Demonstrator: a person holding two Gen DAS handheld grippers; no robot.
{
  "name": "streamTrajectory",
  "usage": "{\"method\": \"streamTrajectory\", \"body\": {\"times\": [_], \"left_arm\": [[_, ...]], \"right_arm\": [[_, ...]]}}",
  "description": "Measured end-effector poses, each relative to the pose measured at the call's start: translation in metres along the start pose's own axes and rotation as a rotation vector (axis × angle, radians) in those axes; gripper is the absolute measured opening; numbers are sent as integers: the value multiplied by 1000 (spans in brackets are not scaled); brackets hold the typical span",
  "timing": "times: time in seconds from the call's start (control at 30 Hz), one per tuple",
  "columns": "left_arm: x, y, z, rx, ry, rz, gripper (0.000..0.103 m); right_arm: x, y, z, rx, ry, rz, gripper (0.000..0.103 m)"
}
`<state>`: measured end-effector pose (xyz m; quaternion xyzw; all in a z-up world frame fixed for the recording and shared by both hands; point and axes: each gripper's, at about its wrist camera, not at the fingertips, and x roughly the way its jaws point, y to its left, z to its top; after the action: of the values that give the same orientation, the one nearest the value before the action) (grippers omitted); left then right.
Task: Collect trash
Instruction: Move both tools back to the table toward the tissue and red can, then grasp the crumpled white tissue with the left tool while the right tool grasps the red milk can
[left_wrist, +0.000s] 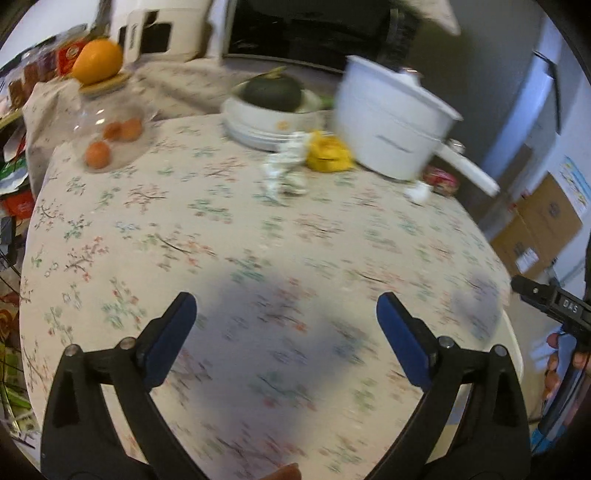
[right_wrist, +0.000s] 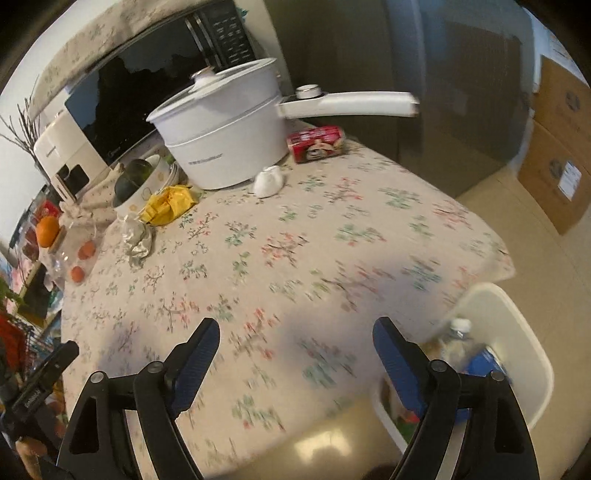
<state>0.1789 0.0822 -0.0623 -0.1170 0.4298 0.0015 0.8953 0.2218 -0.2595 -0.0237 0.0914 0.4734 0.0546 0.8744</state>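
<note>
Both the left gripper (left_wrist: 286, 314) and the right gripper (right_wrist: 295, 338) have jaws spread wide with nothing between them, over the floral surface (right_wrist: 295, 240). Trash lies far across it: 1 yellow wrapper (right_wrist: 168, 205), 1 crumpled foil (right_wrist: 138, 236) (just beside), 1 white wad (right_wrist: 269, 181) against the white pot (right_wrist: 225, 136). A white bin (right_wrist: 517, 332) beside the surface holds a bottle (right_wrist: 460, 338).

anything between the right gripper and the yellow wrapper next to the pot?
Nothing visible. The right gripper is open and empty over bare tablecloth, and the cloth runs clear to the yellow wrapper. The crumpled foil lies just left of that line; the white pot stands behind the wrapper.
</note>
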Motion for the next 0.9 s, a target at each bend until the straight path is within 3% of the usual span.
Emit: {"method": "streamTrajectory", "body": {"times": [0.17, 0.37, 0.5, 0.63, 0.8, 0.9], "left_arm": [[32, 11, 34, 49, -10, 19, 98], [81, 19, 63, -13, 11, -64, 97], [106, 15, 79, -8, 13, -99, 86], [119, 15, 87, -23, 15, -134, 81], [132, 21, 91, -57, 16, -181, 78], [140, 22, 92, -64, 22, -203, 76]], "right_arm": [[44, 20, 34, -69, -18, -8, 86], [91, 17, 64, -130, -35, -17, 86], [106, -3, 87, -125, -88, -42, 86], [120, -24, 116, -154, -150, -62, 87], [137, -32, 144, -242, -205, -91, 103], [150, -31, 157, -262, -209, -78, 103]]}}
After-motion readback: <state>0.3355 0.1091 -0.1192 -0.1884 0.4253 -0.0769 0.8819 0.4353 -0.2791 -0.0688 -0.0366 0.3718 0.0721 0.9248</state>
